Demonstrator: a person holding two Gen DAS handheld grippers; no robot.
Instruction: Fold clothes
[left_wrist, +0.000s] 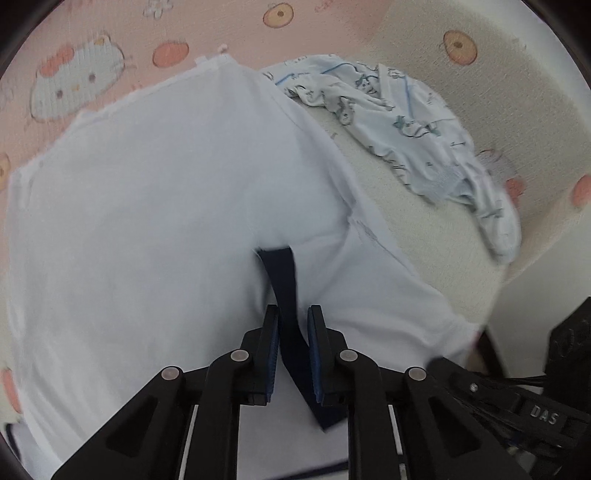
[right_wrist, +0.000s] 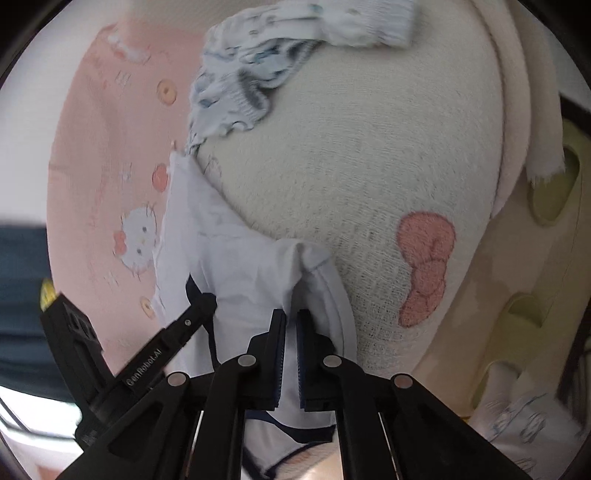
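A white garment (left_wrist: 166, 221) with navy trim (left_wrist: 284, 280) hangs spread out and lifted over the bed. My left gripper (left_wrist: 293, 314) is shut on its navy band, which runs between the blue pads. In the right wrist view the same white garment (right_wrist: 240, 266) bunches in front of my right gripper (right_wrist: 291, 317), which is shut on a fold of its edge. The left gripper (right_wrist: 199, 299) shows there at lower left, holding the cloth's other side. A crumpled pale-blue patterned garment (left_wrist: 399, 125) lies on the cream blanket beyond, also visible as patterned garment (right_wrist: 258, 59).
The bed carries a pink cartoon-cat sheet (left_wrist: 74, 85) and a cream blanket (right_wrist: 369, 166) with a pink bow (right_wrist: 424, 266). A yellow-green patterned cover (right_wrist: 535, 302) lies at the right. Another printed cloth (right_wrist: 517, 421) sits at lower right.
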